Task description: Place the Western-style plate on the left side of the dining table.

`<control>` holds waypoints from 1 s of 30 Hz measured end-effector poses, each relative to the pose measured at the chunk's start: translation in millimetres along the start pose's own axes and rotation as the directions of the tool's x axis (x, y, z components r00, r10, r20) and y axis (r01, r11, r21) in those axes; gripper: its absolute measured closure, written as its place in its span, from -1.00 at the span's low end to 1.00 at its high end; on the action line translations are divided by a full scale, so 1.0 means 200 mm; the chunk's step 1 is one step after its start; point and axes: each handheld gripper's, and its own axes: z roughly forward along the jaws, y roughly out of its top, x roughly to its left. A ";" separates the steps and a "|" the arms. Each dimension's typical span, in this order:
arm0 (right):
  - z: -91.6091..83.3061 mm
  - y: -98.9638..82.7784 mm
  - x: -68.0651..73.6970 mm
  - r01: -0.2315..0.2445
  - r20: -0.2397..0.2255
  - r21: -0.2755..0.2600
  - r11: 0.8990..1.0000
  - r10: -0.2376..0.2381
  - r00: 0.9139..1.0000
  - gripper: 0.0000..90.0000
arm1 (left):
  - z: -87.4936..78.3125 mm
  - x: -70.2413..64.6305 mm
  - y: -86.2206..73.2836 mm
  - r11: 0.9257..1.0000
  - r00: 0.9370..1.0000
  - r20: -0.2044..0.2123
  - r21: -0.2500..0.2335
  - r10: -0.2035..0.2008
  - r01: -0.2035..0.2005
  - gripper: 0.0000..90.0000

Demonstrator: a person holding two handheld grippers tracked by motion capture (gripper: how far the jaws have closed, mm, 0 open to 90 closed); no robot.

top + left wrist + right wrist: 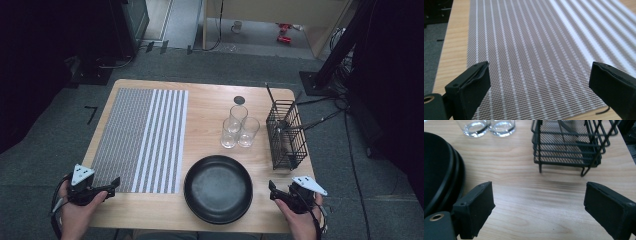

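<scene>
My left gripper (114, 184) rests at the near left corner of the wooden table (210, 107), held in my left hand (75, 212), its tip just over the near edge of the striped woven placemat (142, 137); in the left gripper view its 2 black jaws stand wide apart and released, with nothing between them but the placemat (536, 50) beneath. My right gripper (272, 190) sits at the near right corner in my right hand (300, 220), pointing toward the left of the high view, just beside the rim of the black plates (218, 188); in the right gripper view its jaws are likewise spread and grasp nothing, with bare table (536, 197) between them. The black plates, stacked, lie at the near centre of the table, between the placemat and my right gripper, and show at the left edge of the right gripper view (439, 175). Behind the plates stand 3 clear drinking glasses (239, 126), upright and clustered so that they touch or nearly touch; the bases of 2 of them appear at the top of the right gripper view (487, 127). To the right of the glasses stands a black wire cutlery basket (286, 135), seen close ahead in the right gripper view (569, 145), holding utensils whose handles rise above its rim. A small dark disc (239, 100) lies flat beyond the glasses
</scene>
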 end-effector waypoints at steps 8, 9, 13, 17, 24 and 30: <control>-0.05 0.04 0.07 0.007 -0.022 -0.040 0.999 -0.008 1.000 -0.53 | 0.00 -0.10 0.04 1.000 0.998 0.052 -0.010 0.029 -0.028 -0.91; -0.05 0.05 0.07 0.008 -0.026 -0.043 0.999 -0.009 1.000 -0.51 | 0.01 -0.12 0.05 0.999 0.998 0.060 -0.009 0.033 -0.033 -0.91; -0.06 0.06 0.10 0.031 -0.056 -0.058 0.998 -0.034 0.998 -0.22 | 0.01 -0.17 0.07 0.999 0.995 0.082 -0.012 0.051 -0.050 -0.91; -0.06 0.05 0.13 0.047 -0.095 -0.063 0.997 -0.053 0.994 0.01 | 0.02 -0.21 0.09 0.998 0.993 0.103 -0.021 0.057 -0.055 -0.91; -0.06 0.04 0.17 0.047 -0.113 -0.092 0.995 -0.058 0.992 0.17 | 0.05 -0.29 0.12 0.997 0.988 0.138 -0.024 0.071 -0.068 -0.91; -0.05 0.04 0.20 0.037 -0.143 -0.090 0.995 -0.049 0.988 0.24 | 0.07 -0.34 0.13 0.997 0.983 0.168 -0.028 0.074 -0.070 -0.91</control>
